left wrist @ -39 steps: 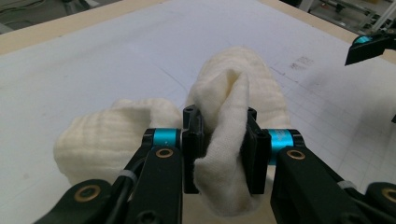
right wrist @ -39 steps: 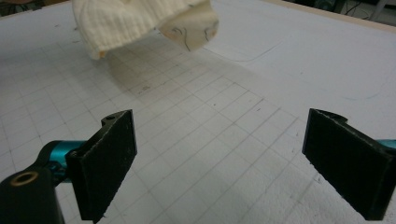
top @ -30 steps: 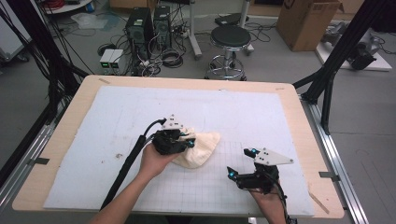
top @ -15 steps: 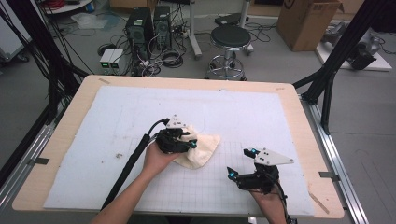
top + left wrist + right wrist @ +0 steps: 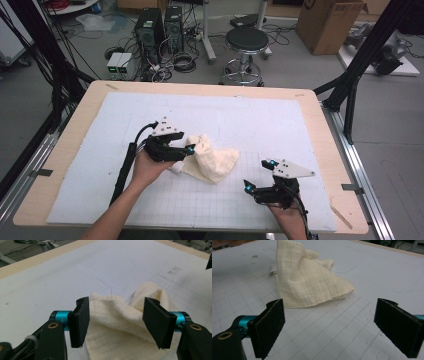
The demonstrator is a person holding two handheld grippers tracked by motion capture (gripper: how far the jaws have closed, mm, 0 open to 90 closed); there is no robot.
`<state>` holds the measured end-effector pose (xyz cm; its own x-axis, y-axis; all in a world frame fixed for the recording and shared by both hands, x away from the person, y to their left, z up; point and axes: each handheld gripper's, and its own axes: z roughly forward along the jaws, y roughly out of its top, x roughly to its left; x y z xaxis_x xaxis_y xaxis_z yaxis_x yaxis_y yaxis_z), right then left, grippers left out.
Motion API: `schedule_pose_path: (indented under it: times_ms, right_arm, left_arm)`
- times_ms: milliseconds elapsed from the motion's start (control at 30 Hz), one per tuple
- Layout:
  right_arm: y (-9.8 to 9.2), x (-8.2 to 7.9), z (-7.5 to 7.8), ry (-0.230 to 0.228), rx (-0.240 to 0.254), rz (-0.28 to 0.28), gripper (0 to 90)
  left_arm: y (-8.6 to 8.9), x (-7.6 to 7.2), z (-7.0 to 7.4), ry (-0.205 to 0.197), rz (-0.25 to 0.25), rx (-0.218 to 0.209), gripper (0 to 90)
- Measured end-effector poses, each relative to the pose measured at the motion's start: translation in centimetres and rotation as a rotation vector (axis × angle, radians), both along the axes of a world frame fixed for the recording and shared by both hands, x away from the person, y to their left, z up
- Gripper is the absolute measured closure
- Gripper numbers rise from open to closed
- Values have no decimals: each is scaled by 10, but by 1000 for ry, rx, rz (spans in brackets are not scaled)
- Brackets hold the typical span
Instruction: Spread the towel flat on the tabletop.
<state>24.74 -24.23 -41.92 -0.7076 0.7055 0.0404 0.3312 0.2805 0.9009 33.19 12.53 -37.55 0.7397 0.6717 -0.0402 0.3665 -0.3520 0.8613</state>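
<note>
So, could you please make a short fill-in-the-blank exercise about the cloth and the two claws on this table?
1. The cream cloth lies crumpled on a white mat printed with a ____ of thin lines.
2. The left claw has just been opening; the cloth lies beyond its jaws, which stand ____.
3. The right claw is open, and between its jaws is only the ____.
4. Beyond the table's far edge stands a round black ____.

Missing words: grid; open; mat; stool
</note>
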Motion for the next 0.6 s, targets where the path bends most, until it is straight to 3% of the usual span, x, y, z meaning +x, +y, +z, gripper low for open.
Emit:
schedule_pose_path:
  times_ms: [267,467,600]
  right_arm:
    - [1,0,0,8,1,-3,94]
    - [1,0,-1,16,0,-4,94]
    - [1,-1,-1,14,0,0,94]
  left_arm:
    - [20,-9,-17,21,13,32,447]
    - [21,-12,-32,59,-7,61,514]
    - [16,-10,-41,101,-28,103,544]
